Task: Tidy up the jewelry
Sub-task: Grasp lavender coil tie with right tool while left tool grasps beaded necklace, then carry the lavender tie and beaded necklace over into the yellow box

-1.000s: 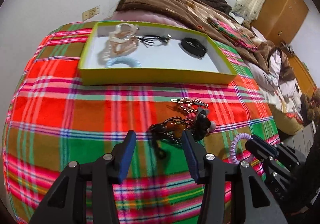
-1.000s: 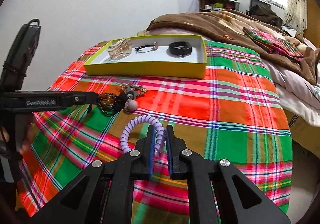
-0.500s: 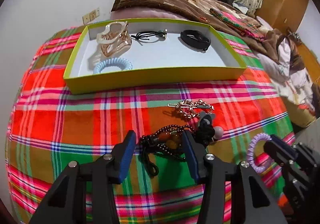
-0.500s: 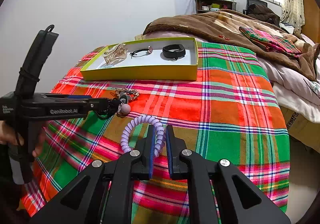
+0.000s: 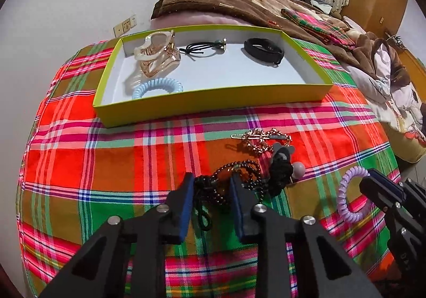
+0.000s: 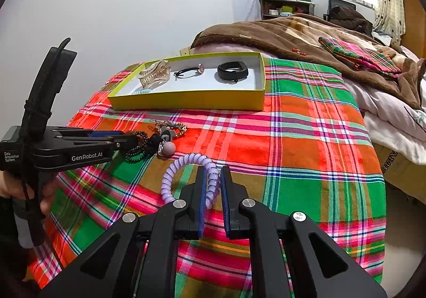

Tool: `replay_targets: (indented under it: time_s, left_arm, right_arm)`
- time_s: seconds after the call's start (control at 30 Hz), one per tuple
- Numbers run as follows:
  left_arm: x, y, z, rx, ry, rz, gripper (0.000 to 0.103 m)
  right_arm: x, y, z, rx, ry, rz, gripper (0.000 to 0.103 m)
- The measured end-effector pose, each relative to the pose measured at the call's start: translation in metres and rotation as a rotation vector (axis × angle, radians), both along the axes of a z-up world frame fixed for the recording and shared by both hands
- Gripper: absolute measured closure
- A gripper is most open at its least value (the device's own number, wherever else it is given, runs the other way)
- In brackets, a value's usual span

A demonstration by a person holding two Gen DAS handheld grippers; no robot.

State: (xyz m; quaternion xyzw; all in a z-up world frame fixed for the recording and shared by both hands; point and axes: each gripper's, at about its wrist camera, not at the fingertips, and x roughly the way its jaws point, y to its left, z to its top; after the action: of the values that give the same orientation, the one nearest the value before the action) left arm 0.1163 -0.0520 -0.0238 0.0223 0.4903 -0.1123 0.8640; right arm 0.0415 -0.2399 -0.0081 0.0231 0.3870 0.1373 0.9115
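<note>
A black bead bracelet (image 5: 239, 167) lies in a small pile on the plaid cloth. My left gripper (image 5: 210, 188) straddles its near end, jaws closing, and the pads touch the beads. Beside the pile lie a gold chain with a hair clip (image 5: 261, 138) and a black tie with a pink ball (image 5: 282, 172). My right gripper (image 6: 211, 180) is shut on a purple coil hair tie (image 6: 173, 175), held low over the cloth to the right of the pile. In the right wrist view the left gripper (image 6: 125, 138) reaches in from the left.
A yellow-green box (image 5: 213, 106) stands beyond the pile, holding a claw clip (image 5: 157, 55), a black elastic (image 5: 205, 47), a black band (image 5: 263, 51) and a blue coil tie (image 5: 157, 87). Brown blankets (image 5: 239, 2) lie behind it. The bed edge drops off at right.
The left gripper's jaws have narrowed onto the bead bracelet and it has edged forward over the pile. The right gripper keeps still with the purple coil.
</note>
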Motion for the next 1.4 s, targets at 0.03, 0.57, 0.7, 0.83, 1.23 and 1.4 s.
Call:
replay_targets:
  time_s: [0.03, 0.57, 0.7, 0.83, 1.23, 1.4]
  left_arm:
    - [-0.001, 0.001, 0.001, -0.002, -0.002, 0.001, 0.079]
    - [-0.006, 0.008, 0.014, -0.03, -0.039, 0.016, 0.083]
    - [-0.008, 0.009, 0.02, -0.035, -0.05, 0.017, 0.083]
    - [-0.01, 0.011, 0.026, -0.048, -0.061, 0.02, 0.083]
    - [-0.01, 0.014, 0.051, -0.067, -0.109, 0.017, 0.083]
    - [-0.007, 0.015, 0.062, -0.087, -0.125, 0.011, 0.083]
  right_arm:
    - [0.0, 0.0, 0.0, -0.001, -0.001, -0.001, 0.093]
    - [0.0, 0.003, 0.003, -0.001, -0.003, -0.003, 0.093]
    - [0.001, 0.004, 0.007, 0.001, -0.011, -0.004, 0.093]
    - [0.002, 0.006, 0.011, 0.004, -0.021, -0.007, 0.092]
    - [0.008, 0.009, 0.028, 0.008, -0.056, -0.006, 0.093]
    - [0.015, 0.01, 0.038, 0.015, -0.074, -0.005, 0.092]
